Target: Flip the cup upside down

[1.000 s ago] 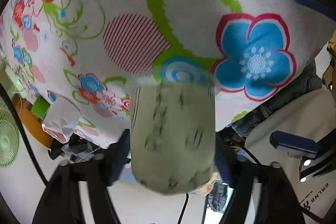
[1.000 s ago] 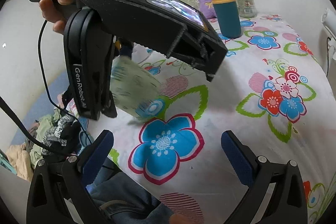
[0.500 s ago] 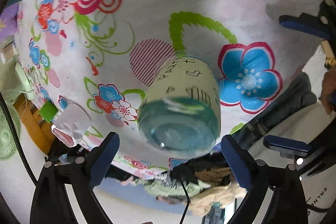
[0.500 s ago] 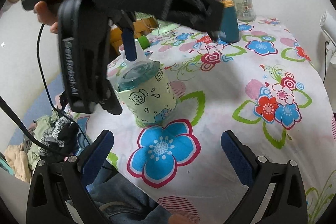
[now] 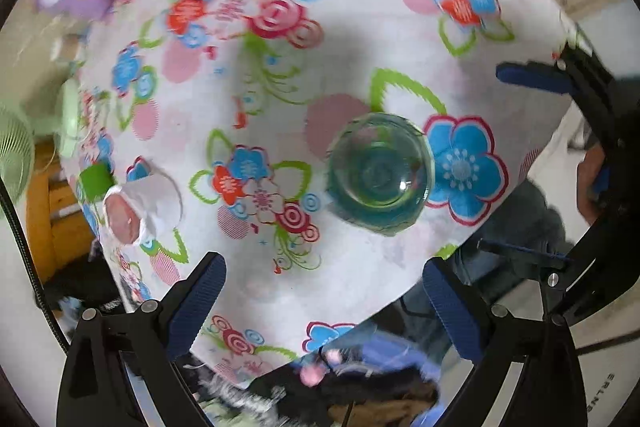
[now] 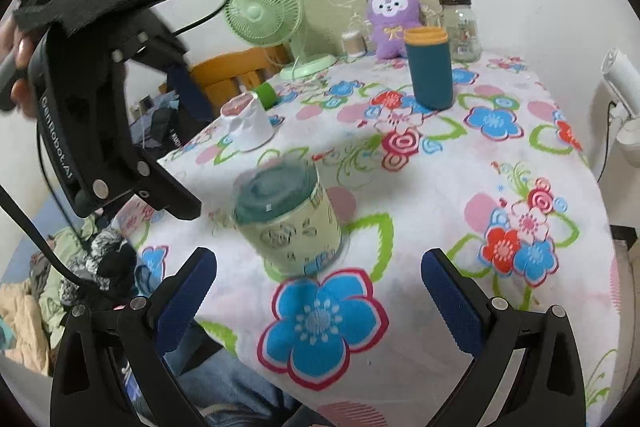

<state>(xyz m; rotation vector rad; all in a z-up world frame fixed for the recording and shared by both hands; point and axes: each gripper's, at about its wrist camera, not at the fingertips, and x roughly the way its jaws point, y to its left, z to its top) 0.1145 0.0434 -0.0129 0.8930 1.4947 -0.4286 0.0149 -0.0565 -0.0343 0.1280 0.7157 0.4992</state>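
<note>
The cup [image 6: 290, 221] is clear glass with a pale green printed sleeve. It stands upside down on the flowered tablecloth [image 6: 440, 187], its thick base facing up. In the left wrist view I look straight down on that base [image 5: 380, 173]. My left gripper [image 5: 324, 299] is open and empty, raised above the cup and apart from it; its body shows at the upper left of the right wrist view [image 6: 100, 131]. My right gripper [image 6: 318, 291] is open and empty, near the table's front edge just in front of the cup.
A teal tumbler with an orange rim [image 6: 430, 67], a purple plush toy [image 6: 394, 17], a glass jar [image 6: 460, 27] and a green fan [image 6: 264, 15] stand at the back. A white cup [image 6: 246, 125] sits left of the middle. The table edge lies close below the cup.
The left gripper held the cup tilted a second ago, set it upside down on the cloth, let go, and has risen up and away. The right gripper has stayed still.
</note>
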